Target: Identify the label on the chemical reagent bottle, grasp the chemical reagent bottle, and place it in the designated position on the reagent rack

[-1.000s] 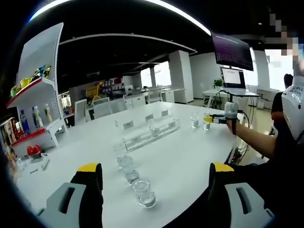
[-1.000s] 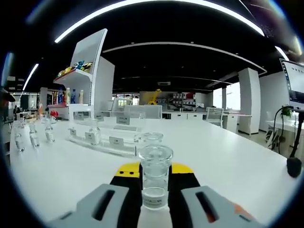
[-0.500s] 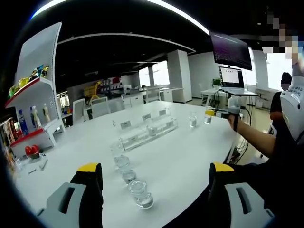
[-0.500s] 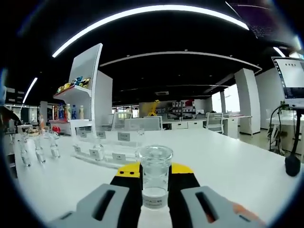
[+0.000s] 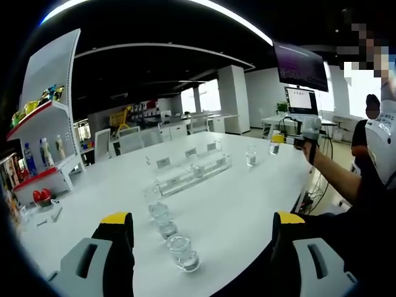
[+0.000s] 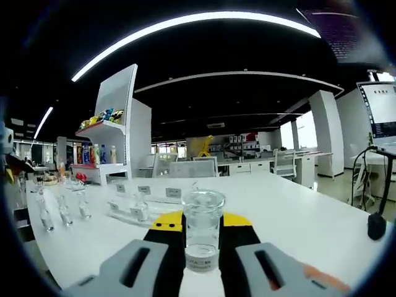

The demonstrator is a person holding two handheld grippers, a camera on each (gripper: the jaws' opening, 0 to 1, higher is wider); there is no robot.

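My right gripper (image 6: 203, 221) is shut on a small clear glass reagent bottle (image 6: 202, 238) with a white label low on its front, its text too small to read. In the left gripper view that same gripper (image 5: 292, 140) holds the bottle (image 5: 274, 144) in the air above the table's far right end. The clear reagent rack (image 5: 193, 172) with white label cards lies across the table's middle, also seen as the rack (image 6: 141, 209). My left gripper (image 5: 203, 247) stands open at the near edge, behind a row of three bottles (image 5: 182, 252). A single bottle (image 5: 250, 156) stands near the rack's right end.
The large white table (image 5: 247, 204) carries everything. A white shelf unit (image 5: 46, 136) with coloured bottles stands at the left. A laptop and monitor (image 5: 303, 99) sit behind the right end. A black microphone (image 6: 375, 226) rests at the right. The person's arm (image 5: 337, 179) reaches in.
The right gripper has risen with the bottle, from table level into the air. The left gripper has stayed open in the same place.
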